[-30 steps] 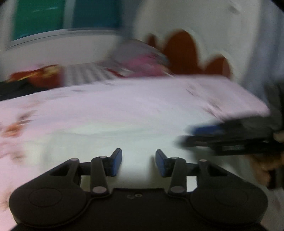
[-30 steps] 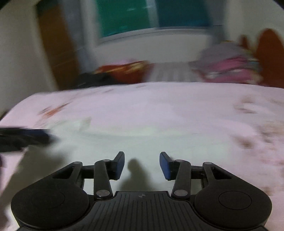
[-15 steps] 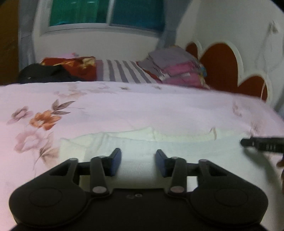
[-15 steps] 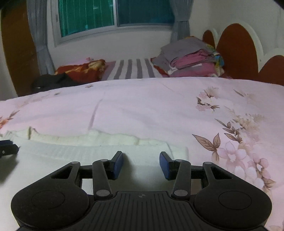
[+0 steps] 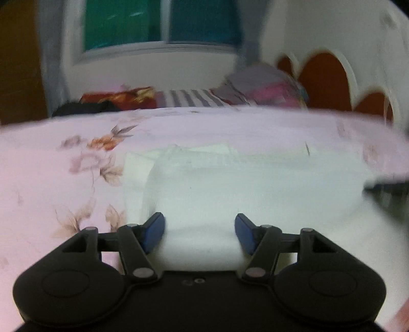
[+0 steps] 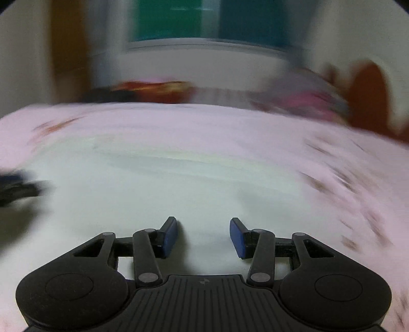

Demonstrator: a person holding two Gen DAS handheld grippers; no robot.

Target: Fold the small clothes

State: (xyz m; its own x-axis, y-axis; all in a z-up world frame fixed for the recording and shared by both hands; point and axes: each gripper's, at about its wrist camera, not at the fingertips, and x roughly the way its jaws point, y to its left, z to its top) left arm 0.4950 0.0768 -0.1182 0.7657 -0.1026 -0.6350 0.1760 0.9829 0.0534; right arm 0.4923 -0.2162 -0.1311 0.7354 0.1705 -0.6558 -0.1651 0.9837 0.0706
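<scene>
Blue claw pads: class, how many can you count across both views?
4. Two on the left claw, either side of the white garment; two on the right claw. None seem hidden.

Both wrist views looked low and close across the white garment (image 5: 255,184) toward the window (image 6: 209,23), sharing bed (image 5: 51,158) and headboard (image 5: 324,79)

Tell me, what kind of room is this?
Most likely a bedroom: a floral bedsheet with a white garment on it, a scalloped headboard behind, and a clothes pile below the window.
</scene>
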